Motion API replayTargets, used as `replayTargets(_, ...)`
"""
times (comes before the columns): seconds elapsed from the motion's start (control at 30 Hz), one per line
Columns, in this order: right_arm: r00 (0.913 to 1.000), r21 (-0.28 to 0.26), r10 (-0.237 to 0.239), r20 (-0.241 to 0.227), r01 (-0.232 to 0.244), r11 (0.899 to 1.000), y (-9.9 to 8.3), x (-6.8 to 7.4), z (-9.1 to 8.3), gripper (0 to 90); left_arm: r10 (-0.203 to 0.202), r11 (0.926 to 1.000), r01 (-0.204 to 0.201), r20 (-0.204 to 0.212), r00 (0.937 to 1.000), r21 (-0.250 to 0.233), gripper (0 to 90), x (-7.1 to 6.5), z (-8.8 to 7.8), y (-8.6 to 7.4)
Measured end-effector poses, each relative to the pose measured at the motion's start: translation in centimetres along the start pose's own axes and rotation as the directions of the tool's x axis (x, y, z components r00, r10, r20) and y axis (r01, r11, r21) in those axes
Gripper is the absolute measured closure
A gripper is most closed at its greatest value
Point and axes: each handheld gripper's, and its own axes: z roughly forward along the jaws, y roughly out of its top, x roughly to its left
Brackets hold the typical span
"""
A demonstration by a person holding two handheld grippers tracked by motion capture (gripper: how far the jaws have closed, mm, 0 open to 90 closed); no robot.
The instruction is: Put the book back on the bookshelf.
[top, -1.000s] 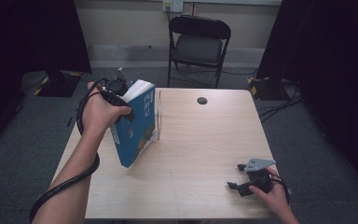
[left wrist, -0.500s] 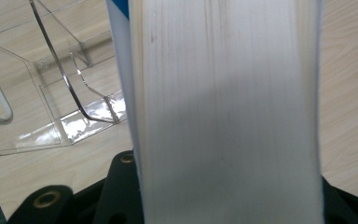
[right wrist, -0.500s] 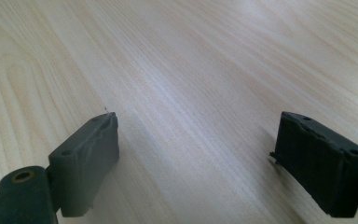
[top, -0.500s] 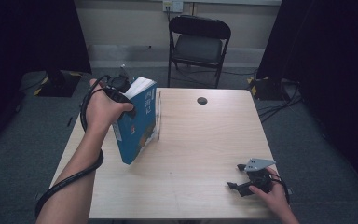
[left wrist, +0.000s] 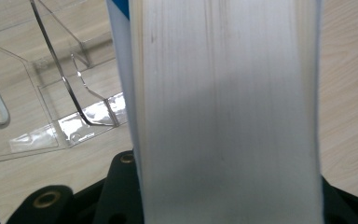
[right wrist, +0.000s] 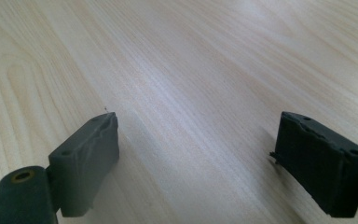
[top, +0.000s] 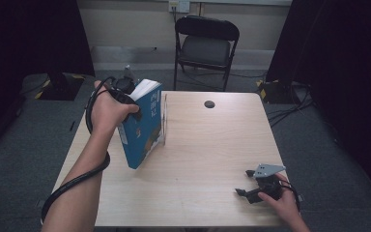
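A: Left of frame?
B: Left gripper (top: pixel 131 99) clamped on blue book (top: pixel 144 126), tilted, lower corner touching table (top: pixel 207 159), beside clear stand (left wrist: pixel 51 93).
A: Lower right?
B: Right gripper (top: pixel 252 186) resting on tabletop, jaws wide, holding nothing.

Blue book (top: pixel 142 128); clear stand (left wrist: pixel 51 107); pale wood-grain table (top: pixel 212 159).

A book (top: pixel 142 125) is standing tilted on the left part of the table (top: pixel 207 159), its lower corner resting on the tabletop, with the left gripper (top: pixel 125 92) clamping its upper far end. A clear stand (top: pixel 163 121) is sitting just right of the book, touching it. A small round disc (top: pixel 209 104) is lying near the far edge. The right gripper (top: pixel 251 186) is resting at the near right corner, well apart from the book. A chair (top: pixel 205 46) is standing beyond the table's far edge.
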Motion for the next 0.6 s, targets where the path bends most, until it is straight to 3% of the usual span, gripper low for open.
replayTargets(0.07, 1.0, 0.0, -0.001, 0.0, 0.001, 1.0, 0.0, 0.0, 0.0, 12.9, -0.018, 0.9998, 0.018, -0.001, 0.9998, 0.0, 61.7, 0.0, 0.0, 0.1)
replayTargets(0.17, 1.0, 0.0, -0.001, 0.0, 0.001, 1.0, 0.0, 0.0, 0.0, 12.9, -0.01, 0.9999, 0.01, -0.001, 0.9999, 0.005, 61.7, 0.2, 0.1, 0.3)
replayTargets(0.23, 1.0, 0.0, -0.001, 0.0, 0.001, 1.0, 0.0, 0.0, 0.0, 12.9, -0.036, 0.9993, 0.036, -0.006, 0.9993, -0.001, 61.7, 0.0, 0.2, 0.4)
replayTargets(0.27, 1.0, 0.0, -0.001, 0.0, 0.001, 1.0, 0.0, 0.0, 0.0, 12.9, -0.019, 0.9998, 0.019, -0.007, 0.9998, -0.001, 61.7, 0.2, 0.3, 0.4)
replayTargets(0.37, 1.0, 0.0, -0.001, 0.0, 0.001, 1.0, 0.0, 0.0, 0.0, 12.9, -0.041, 0.9991, 0.041, -0.007, 0.9991, -0.006, 61.7, 0.2, 0.4, 0.6)
replayTargets(0.43, 1.0, 0.0, -0.001, 0.0, 0.001, 1.0, 0.0, 0.0, 0.0, 12.9, -0.03, 0.9995, 0.03, -0.015, 0.9994, -0.01, 61.7, 0.3, 0.4, 0.8)
replayTargets(0.5, 1.0, 0.0, -0.001, 0.0, 0.001, 1.0, 0.0, 0.0, 0.0, 12.9, -0.043, 0.999, 0.043, -0.01, 0.999, -0.013, 61.8, 0.3, 0.5, 0.8)
replayTargets(0.53, 1.0, -0.001, -0.002, 0.0, 0.002, 1.0, 0.0, 0.0, 0.0, 12.9, -0.071, 0.9973, 0.071, -0.006, 0.9974, -0.019, 61.8, 0.3, 0.6, 0.9)
replayTargets(0.6, 1.0, -0.001, -0.002, 0.0, 0.002, 1.0, 0.0, 0.0, 0.0, 12.9, -0.059, 0.998, 0.059, -0.008, 0.9982, -0.021, 61.8, 0.3, 0.8, 1.1)
